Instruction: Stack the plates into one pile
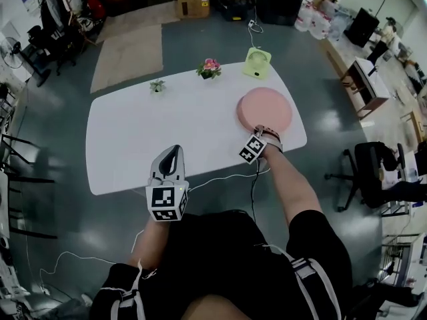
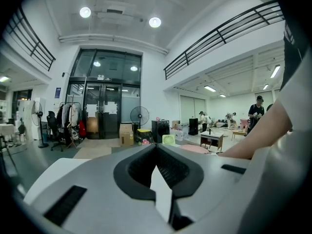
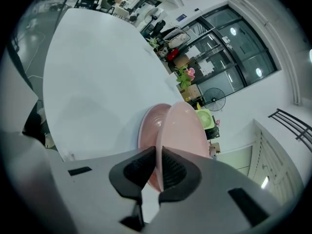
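Observation:
A pink plate [image 1: 265,110] lies at the right end of the white table [image 1: 167,132]. In the right gripper view it shows as two plates: an upper pink plate [image 3: 183,130] tilted over a lower pink plate [image 3: 147,126]. My right gripper [image 1: 267,132] is at the plates' near edge, and its jaws [image 3: 158,152] are shut on the rim of the upper plate. My left gripper [image 1: 175,151] hangs at the table's front edge, left of the plates, shut with nothing in it [image 2: 156,147].
A green desk fan [image 1: 257,62], a pot of pink flowers [image 1: 209,68] and a small plant [image 1: 157,85] stand along the table's far edge. A cable [image 1: 220,177] hangs off the front edge. An office chair [image 1: 373,172] stands on the floor to the right.

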`<control>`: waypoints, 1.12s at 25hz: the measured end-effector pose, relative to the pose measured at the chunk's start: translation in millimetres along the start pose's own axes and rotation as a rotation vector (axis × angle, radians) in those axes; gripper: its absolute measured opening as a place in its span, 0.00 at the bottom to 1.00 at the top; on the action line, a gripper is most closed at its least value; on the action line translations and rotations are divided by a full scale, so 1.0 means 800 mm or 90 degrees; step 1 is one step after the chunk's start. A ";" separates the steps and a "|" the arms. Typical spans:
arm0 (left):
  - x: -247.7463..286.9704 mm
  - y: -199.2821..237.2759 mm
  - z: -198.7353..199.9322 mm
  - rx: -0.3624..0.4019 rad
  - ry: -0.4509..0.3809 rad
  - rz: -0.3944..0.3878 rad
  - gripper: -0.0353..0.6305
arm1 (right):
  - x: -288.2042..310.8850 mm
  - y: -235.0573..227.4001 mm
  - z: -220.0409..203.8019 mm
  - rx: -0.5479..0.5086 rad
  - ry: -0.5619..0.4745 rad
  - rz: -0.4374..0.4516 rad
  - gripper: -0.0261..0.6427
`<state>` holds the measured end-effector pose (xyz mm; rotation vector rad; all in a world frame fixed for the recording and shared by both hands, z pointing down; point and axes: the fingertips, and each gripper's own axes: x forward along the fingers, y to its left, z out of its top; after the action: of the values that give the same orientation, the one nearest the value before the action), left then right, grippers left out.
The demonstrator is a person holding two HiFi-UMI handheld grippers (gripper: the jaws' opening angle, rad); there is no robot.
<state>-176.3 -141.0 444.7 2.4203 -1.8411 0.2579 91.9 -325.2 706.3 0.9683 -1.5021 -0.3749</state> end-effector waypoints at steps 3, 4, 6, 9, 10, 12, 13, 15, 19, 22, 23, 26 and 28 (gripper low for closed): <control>0.006 0.003 -0.003 0.002 0.006 0.008 0.07 | 0.011 0.006 0.007 -0.002 -0.005 0.013 0.10; 0.008 0.004 -0.003 0.004 0.008 0.011 0.07 | 0.014 0.008 0.009 -0.005 -0.007 0.017 0.10; 0.009 0.005 -0.001 0.008 0.008 0.018 0.07 | 0.018 0.009 0.012 -0.014 -0.009 0.021 0.10; 0.010 0.008 0.002 0.013 0.005 0.027 0.07 | 0.023 0.010 0.018 -0.027 -0.008 0.030 0.11; 0.010 0.008 0.001 0.013 0.004 0.029 0.07 | 0.024 0.011 0.020 -0.030 -0.010 0.034 0.12; 0.009 0.006 -0.001 0.013 0.002 0.031 0.07 | 0.023 0.015 0.022 -0.016 -0.017 0.046 0.12; 0.008 0.003 -0.002 0.013 0.003 0.031 0.07 | 0.021 0.016 0.021 0.000 -0.018 0.055 0.12; 0.005 -0.002 -0.004 0.013 0.003 0.029 0.07 | 0.014 0.016 0.020 0.029 -0.017 0.071 0.18; 0.001 -0.011 0.001 0.012 -0.004 0.019 0.07 | -0.012 0.011 0.024 0.092 -0.032 0.097 0.28; 0.007 -0.021 0.002 0.017 -0.008 0.001 0.07 | -0.043 0.002 0.034 0.141 -0.070 0.099 0.28; 0.011 -0.024 0.002 0.017 -0.009 -0.007 0.07 | -0.056 -0.001 0.040 0.162 -0.086 0.098 0.28; 0.018 -0.035 0.002 0.016 -0.012 -0.028 0.07 | -0.101 -0.017 0.061 0.241 -0.154 0.086 0.26; 0.022 -0.044 0.006 0.018 -0.017 -0.043 0.07 | -0.139 -0.039 0.073 0.318 -0.219 0.050 0.19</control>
<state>-137.4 -149.1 444.7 2.5115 -1.7734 0.2503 37.0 -278.2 598.4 1.2728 -1.9965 -0.1084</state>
